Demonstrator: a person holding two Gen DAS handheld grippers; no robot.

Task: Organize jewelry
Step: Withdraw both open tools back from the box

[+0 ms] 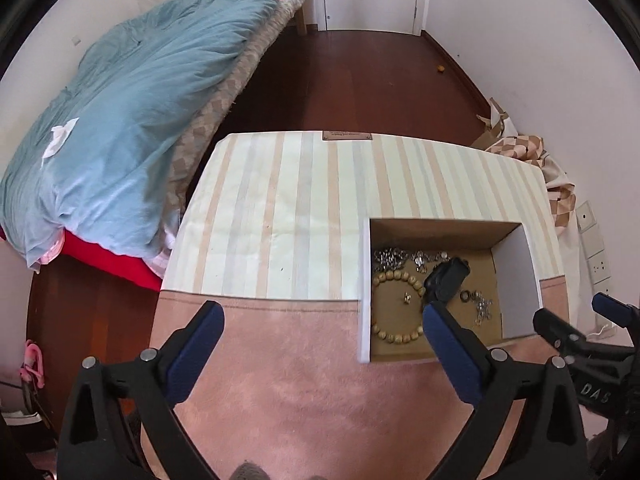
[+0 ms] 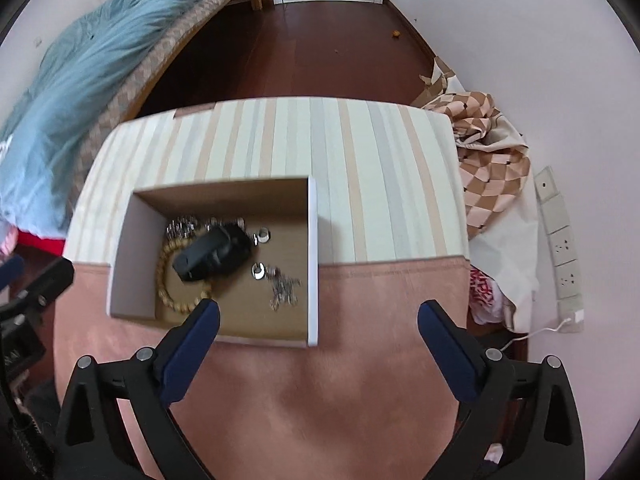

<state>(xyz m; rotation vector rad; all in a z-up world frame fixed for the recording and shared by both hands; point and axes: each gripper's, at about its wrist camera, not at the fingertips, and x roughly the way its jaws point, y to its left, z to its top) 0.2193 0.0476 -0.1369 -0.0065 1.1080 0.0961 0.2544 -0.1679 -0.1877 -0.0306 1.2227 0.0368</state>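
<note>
An open cardboard box (image 1: 516, 280) (image 2: 132, 252) with white walls sits on the table. Inside lie a wooden bead bracelet (image 1: 394, 278) (image 2: 164, 268), a black watch-like object (image 1: 446, 278) (image 2: 216, 254), silver chains (image 1: 388, 260) (image 2: 284, 284) and small rings (image 2: 262, 236). My left gripper (image 1: 320, 316) is open and empty, hovering left of the box. My right gripper (image 2: 320, 314) is open and empty, above the box's near right corner. The right gripper also shows at the right edge of the left wrist view (image 1: 576, 320).
The table has a striped and pink cloth (image 1: 280, 208) (image 2: 360, 168). A bed with a blue duvet (image 1: 140, 92) stands on the left. Checked fabric and a bag (image 2: 492, 140) lie on the right by wall sockets (image 2: 560, 248). Dark wood floor (image 1: 360, 72) lies beyond.
</note>
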